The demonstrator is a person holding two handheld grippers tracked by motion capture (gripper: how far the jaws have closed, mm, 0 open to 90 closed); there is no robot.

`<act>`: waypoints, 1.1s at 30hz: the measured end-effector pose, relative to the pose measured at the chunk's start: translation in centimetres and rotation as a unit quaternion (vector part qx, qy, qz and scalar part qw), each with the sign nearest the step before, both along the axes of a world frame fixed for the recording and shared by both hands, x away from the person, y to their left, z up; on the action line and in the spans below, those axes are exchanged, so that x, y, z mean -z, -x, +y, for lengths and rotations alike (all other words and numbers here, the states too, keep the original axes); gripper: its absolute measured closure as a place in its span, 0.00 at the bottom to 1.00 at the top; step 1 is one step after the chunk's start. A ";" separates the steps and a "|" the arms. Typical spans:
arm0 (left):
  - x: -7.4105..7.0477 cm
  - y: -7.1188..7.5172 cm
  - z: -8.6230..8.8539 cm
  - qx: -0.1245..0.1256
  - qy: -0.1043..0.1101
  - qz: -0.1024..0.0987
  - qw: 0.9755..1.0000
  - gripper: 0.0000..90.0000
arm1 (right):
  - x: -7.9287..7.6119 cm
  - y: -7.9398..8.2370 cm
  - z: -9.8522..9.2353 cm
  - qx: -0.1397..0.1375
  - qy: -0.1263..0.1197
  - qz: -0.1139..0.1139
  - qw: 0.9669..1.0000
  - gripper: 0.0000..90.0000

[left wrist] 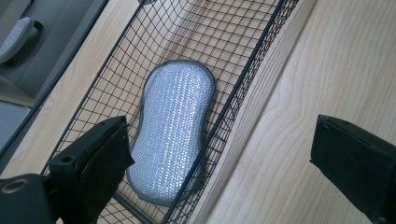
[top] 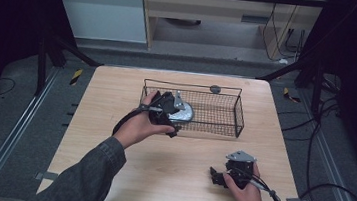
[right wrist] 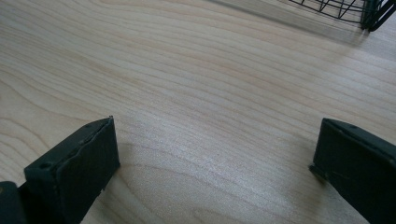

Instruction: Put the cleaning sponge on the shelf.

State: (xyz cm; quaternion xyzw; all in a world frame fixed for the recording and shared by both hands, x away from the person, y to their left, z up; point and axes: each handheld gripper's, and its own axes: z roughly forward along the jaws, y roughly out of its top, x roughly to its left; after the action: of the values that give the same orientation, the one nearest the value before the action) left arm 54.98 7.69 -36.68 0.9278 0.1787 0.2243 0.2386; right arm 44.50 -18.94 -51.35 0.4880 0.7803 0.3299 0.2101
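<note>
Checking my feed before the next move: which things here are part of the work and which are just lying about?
In the work:
silver scrub pad, lying in the wire basket
left gripper, open over the basket's near wall

Lying about:
right gripper, open, low over the bare wooden table

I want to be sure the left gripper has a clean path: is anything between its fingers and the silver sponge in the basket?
Partly. The sponge lies flat inside the wire basket, and the left gripper is open with the basket's near wall running between its fingers. From above, nothing covers the sponge.
</note>
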 end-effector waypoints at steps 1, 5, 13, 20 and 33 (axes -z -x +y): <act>0.0 0.1 0.1 -0.003 0.001 0.000 1.000 0.05 | 0.0 0.0 0.0 0.002 -0.003 -0.001 1.000 0.00; 0.0 0.6 0.5 -0.010 0.008 0.000 1.000 0.05 | 0.0 0.0 0.1 0.003 -0.003 0.000 1.000 0.00; 0.2 3.0 3.2 -0.047 0.024 -0.005 0.999 0.04 | -0.1 0.2 0.2 0.009 -0.008 0.004 1.000 0.01; 1.0 4.1 6.3 -0.073 0.034 -0.001 0.997 0.05 | -0.1 0.2 0.2 0.008 -0.007 0.004 1.000 0.01; 2.9 4.0 11.7 -0.135 0.037 0.015 0.990 0.06 | -0.1 0.2 0.2 0.008 -0.007 0.004 1.000 0.01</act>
State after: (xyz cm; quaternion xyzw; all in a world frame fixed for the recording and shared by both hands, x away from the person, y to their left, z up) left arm 50.95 19.44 -39.58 0.8890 0.3145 0.2336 0.2370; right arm 44.33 -18.77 -51.27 0.4969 0.7749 0.3318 0.2062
